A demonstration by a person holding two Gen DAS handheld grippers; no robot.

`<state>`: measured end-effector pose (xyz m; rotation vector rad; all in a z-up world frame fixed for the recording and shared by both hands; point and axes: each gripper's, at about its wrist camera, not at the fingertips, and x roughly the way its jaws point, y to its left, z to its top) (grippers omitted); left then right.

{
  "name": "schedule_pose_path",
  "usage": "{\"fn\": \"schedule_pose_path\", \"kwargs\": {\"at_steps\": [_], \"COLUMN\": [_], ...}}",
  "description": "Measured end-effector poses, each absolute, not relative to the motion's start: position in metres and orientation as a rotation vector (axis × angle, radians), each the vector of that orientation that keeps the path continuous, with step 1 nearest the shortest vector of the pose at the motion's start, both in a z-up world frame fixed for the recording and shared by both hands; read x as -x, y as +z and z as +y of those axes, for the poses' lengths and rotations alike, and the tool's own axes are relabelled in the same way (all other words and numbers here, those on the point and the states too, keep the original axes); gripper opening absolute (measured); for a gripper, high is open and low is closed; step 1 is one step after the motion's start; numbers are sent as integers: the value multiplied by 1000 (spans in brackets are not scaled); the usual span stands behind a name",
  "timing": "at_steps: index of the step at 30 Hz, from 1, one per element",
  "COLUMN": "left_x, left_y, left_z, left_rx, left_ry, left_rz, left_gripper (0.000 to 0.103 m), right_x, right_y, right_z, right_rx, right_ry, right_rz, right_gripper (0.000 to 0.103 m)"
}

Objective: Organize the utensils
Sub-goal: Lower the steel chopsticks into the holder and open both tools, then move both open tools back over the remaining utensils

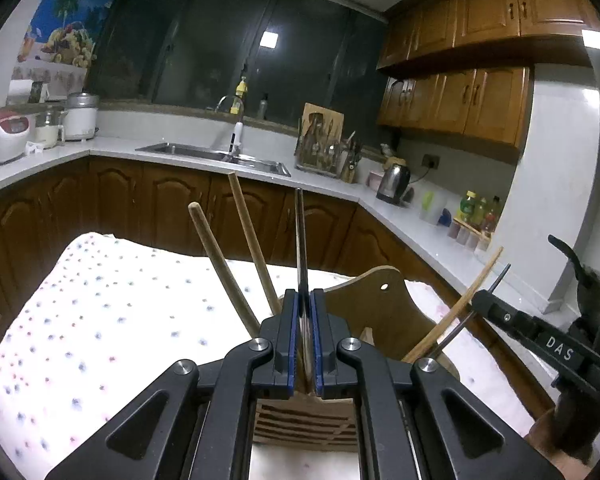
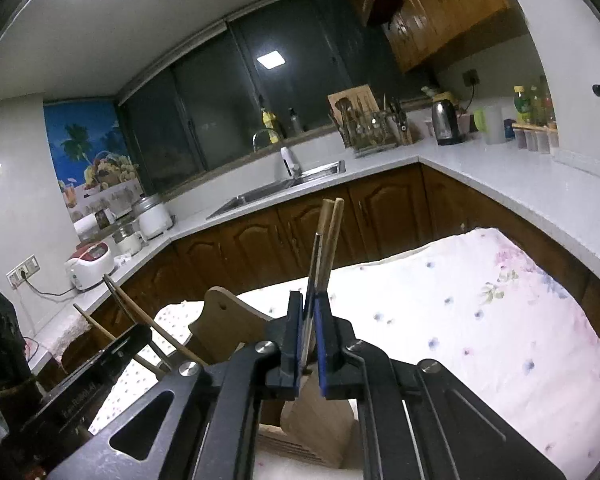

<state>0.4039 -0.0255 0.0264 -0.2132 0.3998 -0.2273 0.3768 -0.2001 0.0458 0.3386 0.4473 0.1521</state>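
**Both grippers clenched on thin utensils above a wooden holder**

On the left stands a table [image 1: 100, 300] under a soft white cloth dotted with small blue and pink spots. From the wooden holder [image 1: 374, 300] at its middle, two round, matte chopsticks [image 1: 224, 268] lean up and to the left, pale at their blunt tips.

The left gripper [image 1: 304, 304] is clenched: its black jaws with blue pads pinch a flat, dark, glossy metal handle [image 1: 301, 240] that rises almost upright between them. Which utensil it belongs to cannot be told. Just behind stands the holder's curved back panel, smooth brown board with a small round hanging hole; slatted wood shows below the jaws.

Further right, the right gripper [image 1: 480, 300] reaches in from the edge, its black body labelled in white letters. It grasps a slim bamboo stick [image 1: 472, 292] together with a thin dark metal rod [image 1: 500, 276], both tilted up to the right. In its own view, the right gripper [image 2: 310, 320] is closed on these same pieces [image 2: 326, 248], which stand over the holder [image 2: 228, 320], with the left gripper [image 2: 140, 332] just beside.
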Motion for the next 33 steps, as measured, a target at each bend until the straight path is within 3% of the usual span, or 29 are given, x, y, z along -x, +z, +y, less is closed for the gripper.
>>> {"fn": "schedule_pose_path", "kwargs": {"at_steps": [14,15,18,20,22,27,33], "left_x": [-414,-414,-406,-395,-382,-347,-306], "left_y": [38,39,42,44,46,44,49], "left_z": [-13,-12,-9,-5,1,14,30], "left_rx": [225,226,233,236,254,290,317], "left_ry": [-254,-259,-270,-262,-272,-258,-253], "left_rz": [438,441,434,414,404,384,377], "left_gripper": [7,14,31,42,48,62,75], "right_x": [-382,-382,-375,-367,-357,-334,-306], "right_y": [47,47,50,53,58,67,76], "right_z": [-204,-205,-211,-215,-220,-232,-241], "right_rx": [-366,-373,-401,-415,-430,-473,-503], "right_ry": [166,166,173,174,172,165,175], "right_rz": [480,482,473,455,435,404,391], "right_gripper": [11,14,48,53,65,72,87]}}
